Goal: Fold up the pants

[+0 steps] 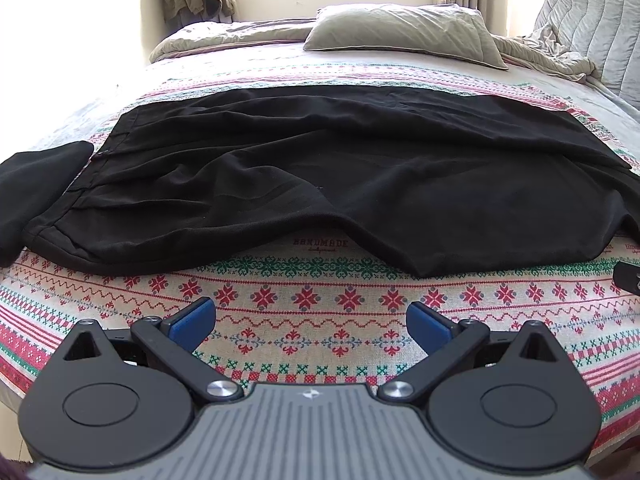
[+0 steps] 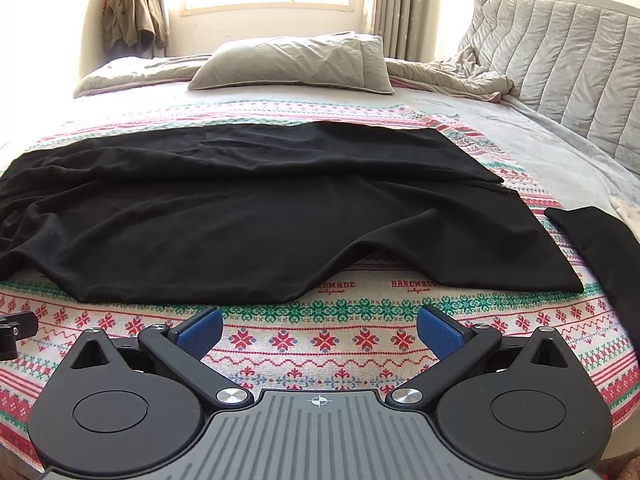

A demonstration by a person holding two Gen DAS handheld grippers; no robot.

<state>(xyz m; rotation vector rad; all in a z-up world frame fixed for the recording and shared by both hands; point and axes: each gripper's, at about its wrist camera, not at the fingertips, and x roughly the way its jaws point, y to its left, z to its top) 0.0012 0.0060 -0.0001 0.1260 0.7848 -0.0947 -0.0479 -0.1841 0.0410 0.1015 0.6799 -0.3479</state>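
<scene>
Black pants [image 1: 320, 168] lie spread sideways across a patterned blanket [image 1: 312, 300] on the bed, waistband toward the left, legs running right, near edge wavy and wrinkled. The right wrist view shows the same pants [image 2: 260, 216], with the leg ends at the right. My left gripper [image 1: 311, 322] hovers open over the blanket, just short of the pants' near edge, nothing between its blue pads. My right gripper [image 2: 319, 332] is also open and empty, just in front of the near hem. Part of the other gripper shows at each view's side edge.
A second black garment [image 1: 36, 192] lies left of the waistband, and another black garment [image 2: 600, 248] lies right of the leg ends. A grey pillow [image 1: 404, 32], rumpled duvet and padded headboard [image 2: 568, 64] sit beyond. A jacket [image 2: 132, 12] hangs by the window.
</scene>
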